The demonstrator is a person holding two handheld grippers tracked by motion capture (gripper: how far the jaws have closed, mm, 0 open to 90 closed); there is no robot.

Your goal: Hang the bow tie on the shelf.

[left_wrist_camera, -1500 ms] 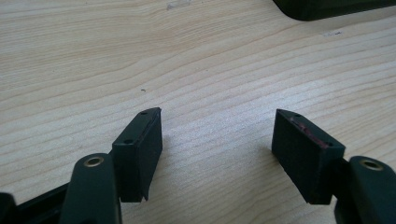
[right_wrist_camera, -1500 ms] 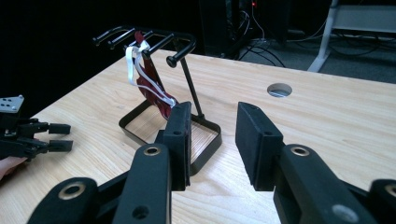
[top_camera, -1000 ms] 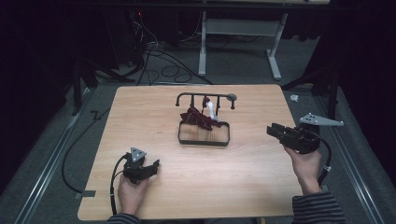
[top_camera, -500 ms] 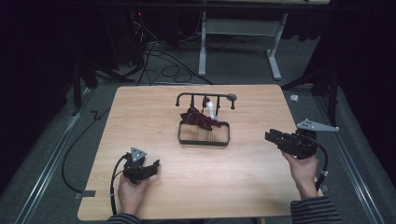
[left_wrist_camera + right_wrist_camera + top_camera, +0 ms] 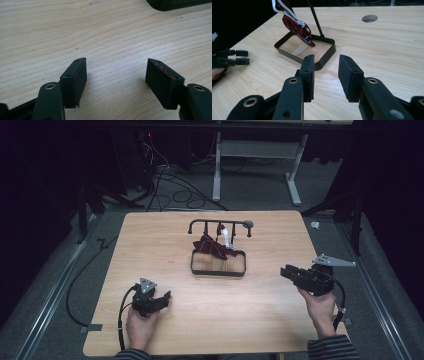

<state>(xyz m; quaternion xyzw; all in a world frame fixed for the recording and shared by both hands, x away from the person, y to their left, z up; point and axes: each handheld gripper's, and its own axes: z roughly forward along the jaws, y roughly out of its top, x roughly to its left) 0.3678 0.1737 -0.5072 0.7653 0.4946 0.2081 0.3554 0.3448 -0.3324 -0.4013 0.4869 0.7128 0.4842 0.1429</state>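
A black wire tray [image 5: 218,270] with a hanging rail [image 5: 220,223] stands mid-table. A dark red fabric piece with white cords [image 5: 212,245] hangs from the rail into the tray. My left gripper [image 5: 162,299] rests low near the front left, open, and the left gripper view has its jaws spread wide [image 5: 116,67] over bare wood. My right gripper [image 5: 285,270] is at the right, pointing left toward the tray. It is open with a narrower gap [image 5: 326,62] and nothing in it. Ahead of it lie the tray [image 5: 325,56] and the red fabric [image 5: 295,25].
The wooden table [image 5: 165,245] has a round hole [image 5: 369,18] near its far edge. A tray corner [image 5: 175,3] shows at the top of the left gripper view. Cables and a desk frame [image 5: 220,165] lie on the floor behind the table.
My right gripper has drawn back toward the front edge and slightly left. The left gripper has stayed put.
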